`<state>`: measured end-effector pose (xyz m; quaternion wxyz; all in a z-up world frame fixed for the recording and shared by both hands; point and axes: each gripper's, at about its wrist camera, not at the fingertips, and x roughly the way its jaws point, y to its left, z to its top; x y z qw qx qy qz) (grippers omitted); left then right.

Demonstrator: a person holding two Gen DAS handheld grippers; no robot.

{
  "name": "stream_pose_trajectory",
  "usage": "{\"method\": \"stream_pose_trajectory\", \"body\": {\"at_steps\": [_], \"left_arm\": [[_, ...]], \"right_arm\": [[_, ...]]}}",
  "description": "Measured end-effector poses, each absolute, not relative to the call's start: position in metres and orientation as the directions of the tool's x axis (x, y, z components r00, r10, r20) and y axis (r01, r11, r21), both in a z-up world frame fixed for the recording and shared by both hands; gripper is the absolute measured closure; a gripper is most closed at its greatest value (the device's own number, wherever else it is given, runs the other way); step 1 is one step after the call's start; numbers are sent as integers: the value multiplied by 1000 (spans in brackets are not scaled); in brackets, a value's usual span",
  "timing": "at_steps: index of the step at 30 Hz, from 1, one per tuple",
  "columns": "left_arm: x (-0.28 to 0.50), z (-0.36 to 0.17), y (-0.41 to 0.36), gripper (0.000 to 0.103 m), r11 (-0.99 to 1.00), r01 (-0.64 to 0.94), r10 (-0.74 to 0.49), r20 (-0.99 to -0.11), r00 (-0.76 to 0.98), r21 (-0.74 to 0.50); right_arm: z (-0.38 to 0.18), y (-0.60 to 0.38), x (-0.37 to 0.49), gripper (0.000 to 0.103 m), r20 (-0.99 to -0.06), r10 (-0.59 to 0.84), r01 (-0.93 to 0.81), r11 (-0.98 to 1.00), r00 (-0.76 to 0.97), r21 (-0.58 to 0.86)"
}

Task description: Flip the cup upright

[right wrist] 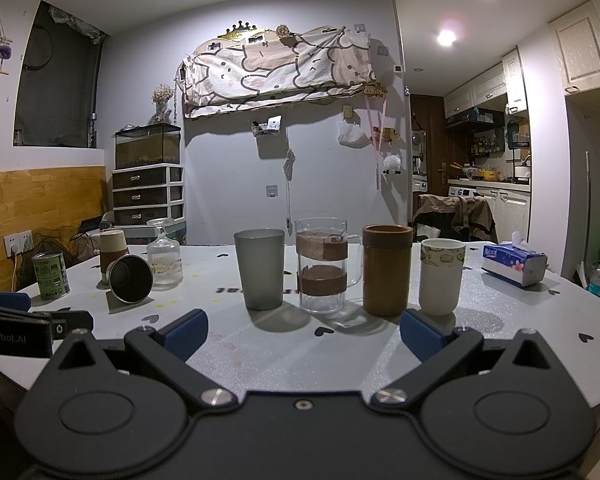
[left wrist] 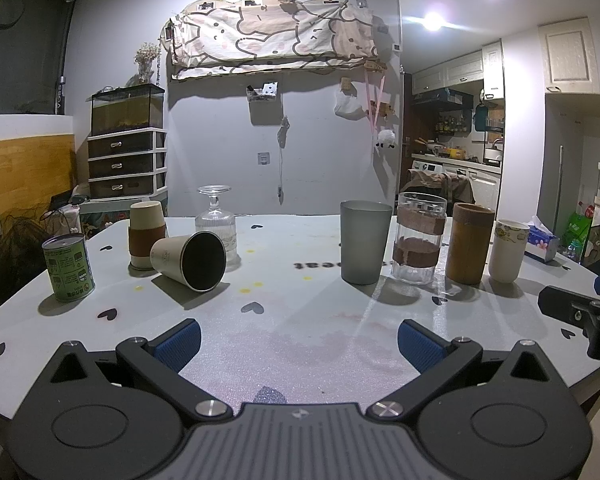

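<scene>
- Left wrist view: the left gripper [left wrist: 299, 340] hangs low over the near edge of the table [left wrist: 300, 320], its blue-padded jaws spread wide with nothing between them.
- The metal cup [left wrist: 190, 256] lies on its side at the left of the table, dark mouth facing the camera (tipped slightly right), just in front of an inverted paper cup [left wrist: 147, 235] and an upturned stemmed glass [left wrist: 216, 226]; a green can [left wrist: 69, 267] stands further left.
- Upright at the right: grey tumbler [left wrist: 365, 248], glass mug [left wrist: 419, 238], bamboo cup [left wrist: 470, 249], white cup [left wrist: 509, 250].
- Right wrist view: the right gripper [right wrist: 303, 334] is likewise wide apart and empty; the metal cup [right wrist: 130, 279] lies far left, well apart from it.
- A tissue box [right wrist: 514, 264] sits at the right.
</scene>
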<state>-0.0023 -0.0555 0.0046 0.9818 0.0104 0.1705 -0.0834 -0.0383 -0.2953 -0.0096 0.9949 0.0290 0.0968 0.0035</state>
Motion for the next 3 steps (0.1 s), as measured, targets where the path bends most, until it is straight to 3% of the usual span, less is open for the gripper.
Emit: {"method": "stream_pose_trajectory", "body": {"at_steps": [3], "left_arm": [[-2,5,-56,0,986,167,-160,-337,928,-7]], "right_arm": [[-10,-295,-38,0,-192,13,-1,998,981,58]]}}
